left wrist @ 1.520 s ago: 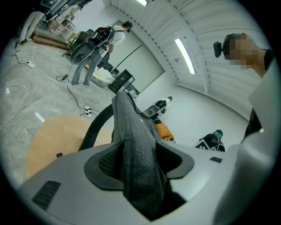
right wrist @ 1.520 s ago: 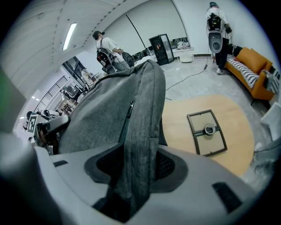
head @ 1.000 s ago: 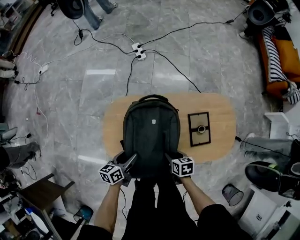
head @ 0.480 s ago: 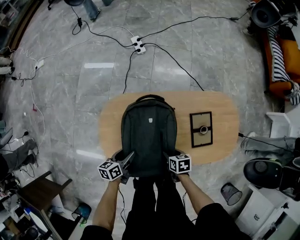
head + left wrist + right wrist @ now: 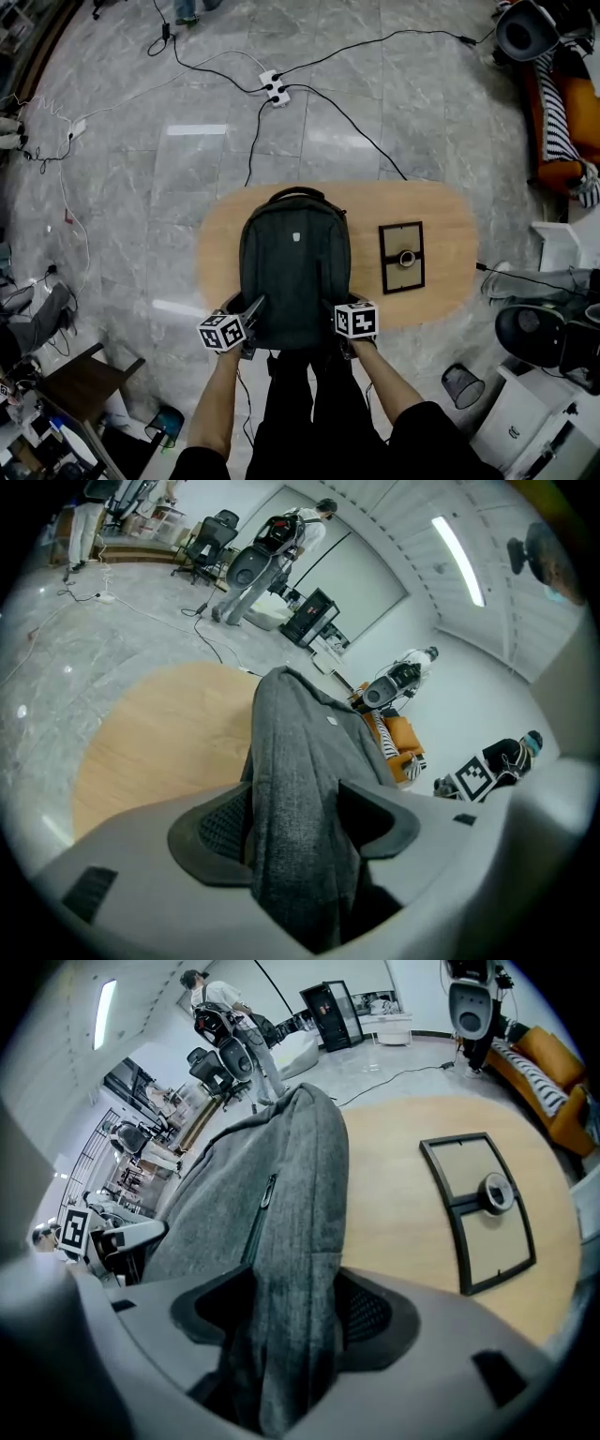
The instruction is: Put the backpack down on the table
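A dark grey backpack (image 5: 295, 267) lies flat on the oval wooden table (image 5: 441, 225), its top handle at the far side. My left gripper (image 5: 251, 314) is at its near left corner and my right gripper (image 5: 336, 319) at its near right corner. In the left gripper view, a fold of the backpack (image 5: 300, 761) runs between the jaws of the left gripper (image 5: 298, 822), with a dark gap beside the right pad. In the right gripper view, the backpack (image 5: 281, 1194) passes through the right gripper (image 5: 295, 1312), with a gap at the left pad. Both jaws have just been opening and stand open around the fabric.
A black picture frame (image 5: 400, 257) with a small round object on it lies on the table right of the backpack. Cables and a power strip (image 5: 275, 91) cross the marble floor beyond. A mesh bin (image 5: 461, 382) stands at the near right, a dark stool (image 5: 84, 380) at the near left.
The backpack and both grippers have sunk a little toward the table. Both grippers now sit closer against the backpack's near corners.
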A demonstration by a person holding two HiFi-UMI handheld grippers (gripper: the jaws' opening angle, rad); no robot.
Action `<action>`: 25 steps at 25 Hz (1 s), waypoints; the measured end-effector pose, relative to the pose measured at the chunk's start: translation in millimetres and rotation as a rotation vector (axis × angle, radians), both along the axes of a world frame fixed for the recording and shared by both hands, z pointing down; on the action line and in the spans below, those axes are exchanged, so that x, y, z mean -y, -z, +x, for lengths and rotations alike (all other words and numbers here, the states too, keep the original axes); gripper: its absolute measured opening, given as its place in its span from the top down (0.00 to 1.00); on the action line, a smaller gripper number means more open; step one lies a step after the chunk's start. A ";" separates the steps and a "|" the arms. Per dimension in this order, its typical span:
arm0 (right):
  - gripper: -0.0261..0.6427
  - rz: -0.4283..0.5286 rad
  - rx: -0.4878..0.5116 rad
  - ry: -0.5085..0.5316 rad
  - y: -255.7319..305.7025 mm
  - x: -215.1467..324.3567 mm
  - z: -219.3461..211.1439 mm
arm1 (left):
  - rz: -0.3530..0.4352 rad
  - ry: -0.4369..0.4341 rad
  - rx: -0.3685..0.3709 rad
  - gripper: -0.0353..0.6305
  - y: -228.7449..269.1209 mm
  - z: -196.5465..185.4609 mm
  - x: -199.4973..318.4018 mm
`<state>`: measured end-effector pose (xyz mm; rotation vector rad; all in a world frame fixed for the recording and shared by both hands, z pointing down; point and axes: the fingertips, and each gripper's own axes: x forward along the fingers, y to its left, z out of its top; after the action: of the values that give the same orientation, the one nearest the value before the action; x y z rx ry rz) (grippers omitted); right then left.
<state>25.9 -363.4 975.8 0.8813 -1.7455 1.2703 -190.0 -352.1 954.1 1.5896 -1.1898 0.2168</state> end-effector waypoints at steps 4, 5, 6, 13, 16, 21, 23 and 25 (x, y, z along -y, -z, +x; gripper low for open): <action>0.53 0.016 -0.054 -0.013 1.9 0.9 6.3 | 0.020 0.033 0.069 0.49 7.5 -24.0 6.3; 0.53 0.030 -0.078 -0.021 4.3 1.0 11.9 | 0.035 0.028 0.094 0.49 13.6 -29.1 8.5; 0.53 0.044 -0.097 -0.027 8.4 1.0 17.3 | 0.051 0.013 0.117 0.49 21.0 -32.5 10.4; 0.74 0.190 -0.145 -0.076 74.7 -3.1 33.1 | 0.119 -0.106 0.135 0.57 76.0 -23.1 -3.4; 0.89 0.246 -0.110 -0.141 106.4 0.4 29.7 | 0.123 -0.124 0.134 0.69 93.6 -12.2 -9.3; 0.94 0.321 0.022 -0.165 159.5 -14.7 0.0 | 0.146 -0.129 0.198 0.89 132.7 -1.9 -26.5; 0.94 0.377 0.046 -0.151 185.5 -17.2 -8.2 | 0.193 -0.134 0.215 0.90 158.5 5.8 -25.2; 0.94 0.429 0.050 -0.143 211.5 -21.2 -14.7 | 0.233 -0.150 0.246 0.91 184.7 11.9 -25.5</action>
<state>11.2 -342.2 764.4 1.2434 -2.0668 1.0257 -178.1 -326.6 769.4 1.9009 -1.3215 0.3917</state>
